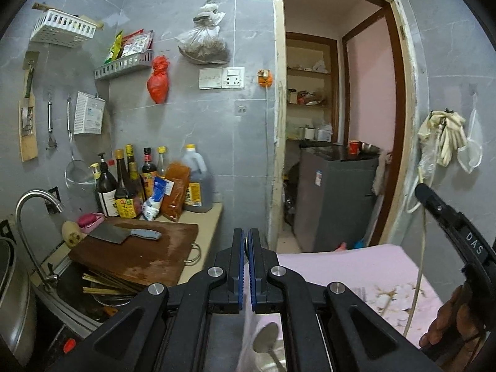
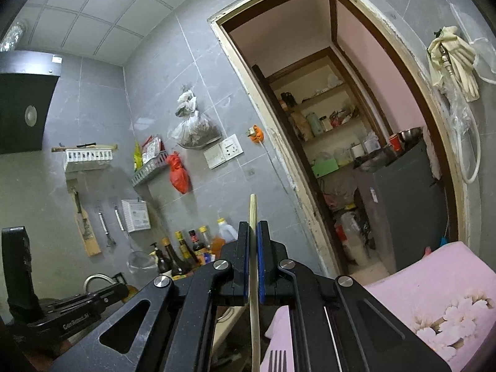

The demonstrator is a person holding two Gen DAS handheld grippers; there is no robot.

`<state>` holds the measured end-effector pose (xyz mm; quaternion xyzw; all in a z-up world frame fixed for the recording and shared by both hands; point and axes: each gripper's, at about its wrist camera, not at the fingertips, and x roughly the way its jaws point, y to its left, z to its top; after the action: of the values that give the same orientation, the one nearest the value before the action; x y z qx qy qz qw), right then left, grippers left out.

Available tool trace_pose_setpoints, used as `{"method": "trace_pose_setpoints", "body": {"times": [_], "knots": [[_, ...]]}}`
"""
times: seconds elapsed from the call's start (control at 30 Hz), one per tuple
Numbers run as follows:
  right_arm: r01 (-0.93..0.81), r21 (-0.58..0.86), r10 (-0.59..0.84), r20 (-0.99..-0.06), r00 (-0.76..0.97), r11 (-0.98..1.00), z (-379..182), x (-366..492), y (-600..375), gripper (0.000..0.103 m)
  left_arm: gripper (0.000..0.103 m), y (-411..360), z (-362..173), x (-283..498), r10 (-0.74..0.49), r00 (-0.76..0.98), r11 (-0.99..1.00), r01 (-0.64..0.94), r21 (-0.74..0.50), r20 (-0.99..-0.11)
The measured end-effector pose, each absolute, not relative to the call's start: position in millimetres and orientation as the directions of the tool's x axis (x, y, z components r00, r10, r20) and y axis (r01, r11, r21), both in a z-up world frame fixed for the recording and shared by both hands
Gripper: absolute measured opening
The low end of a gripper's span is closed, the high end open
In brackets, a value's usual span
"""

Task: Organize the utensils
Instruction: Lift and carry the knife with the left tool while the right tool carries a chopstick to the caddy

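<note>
In the left wrist view my left gripper (image 1: 246, 232) is shut on the handle of a metal spoon (image 1: 266, 339). The spoon's bowl hangs down below the pads, towards the camera. In the right wrist view my right gripper (image 2: 253, 226) is shut on a pale wooden chopstick (image 2: 252, 207), which stands nearly upright and runs past the pads above and below. A metal fork (image 2: 277, 361) lies on the pink cloth (image 2: 434, 279) under that gripper. Both grippers are held up in the air, side by side.
A wooden cutting board (image 1: 139, 257) with a cleaver (image 1: 124, 235) lies on the counter at left, behind it sauce bottles (image 1: 148, 183). A sink (image 1: 93, 303) with chopsticks and a faucet (image 1: 31, 204) sits lower left. An open doorway (image 1: 338, 124) leads to a grey fridge (image 1: 334, 198).
</note>
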<state>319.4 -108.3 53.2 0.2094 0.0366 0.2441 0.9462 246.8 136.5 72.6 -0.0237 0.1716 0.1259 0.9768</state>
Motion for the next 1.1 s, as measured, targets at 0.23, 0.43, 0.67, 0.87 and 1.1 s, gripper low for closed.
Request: {"method": "trace_pose_setpoints", "body": {"times": [0.23,0.43,0.67,0.87,1.1], "knots": [[-0.359,0.428,0.394,0.005,0.919,0.829,31,328,-109,0.004,0.003,130,48,259,0.247,0.910,0.968,-0.247,0.043,-0.333],[-0.304,0.410,0.343,-0.025,0.939,0.860,16,328,-108,0.004,0.003,121,26,261,0.247,0.915,0.969,-0.239,0.065,-0.319],[-0.279,0.409,0.319,-0.031,0.947,0.869,3,331,-114,0.004,0.003,109,10,255,0.249,0.933,0.968,-0.229,0.104,-0.261],[-0.273,0.399,0.319,-0.051,0.946,0.875,-3,332,-113,0.005,0.003,98,1,257,0.236,0.932,0.969,-0.203,0.144,-0.274],[-0.289,0.384,0.347,-0.088,0.934,0.877,-11,329,-112,0.005,0.004,102,-3,260,0.202,0.922,0.979,-0.176,0.106,-0.330]]}}
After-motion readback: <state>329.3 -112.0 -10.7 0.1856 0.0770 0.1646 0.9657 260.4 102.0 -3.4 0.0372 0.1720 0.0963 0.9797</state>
